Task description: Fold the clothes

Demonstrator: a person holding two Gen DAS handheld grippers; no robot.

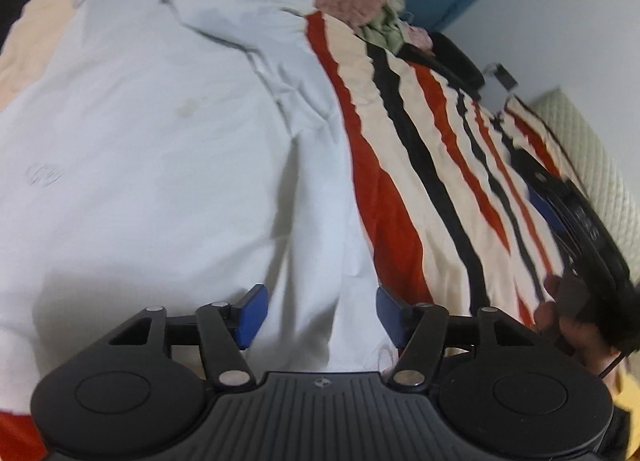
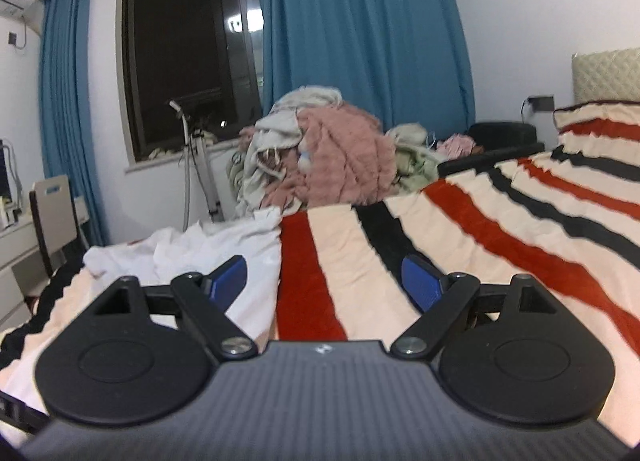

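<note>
1. Left wrist view: my left gripper point(image 1: 318, 311) is hanging with its blue pads point(image 1: 252, 311) spread wide apart, gripping nothing, over the lower edge of the white shirt point(image 1: 160, 149).
2. The shirt is lying spread across the left and centre of the frame on the striped blanket point(image 1: 420, 165), its collar pointing toward the upper left.
3. A hand point(image 1: 568, 325) is showing at the lower right edge beside a dark device.
4. Right wrist view: my right gripper point(image 2: 324, 283) is also standing released, empty, above the blanket point(image 2: 500, 229).
5. The white shirt point(image 2: 208, 245) is sitting at centre left, with the clothes pile point(image 2: 332, 157) heaped behind it before the blue curtain point(image 2: 360, 29).
</note>
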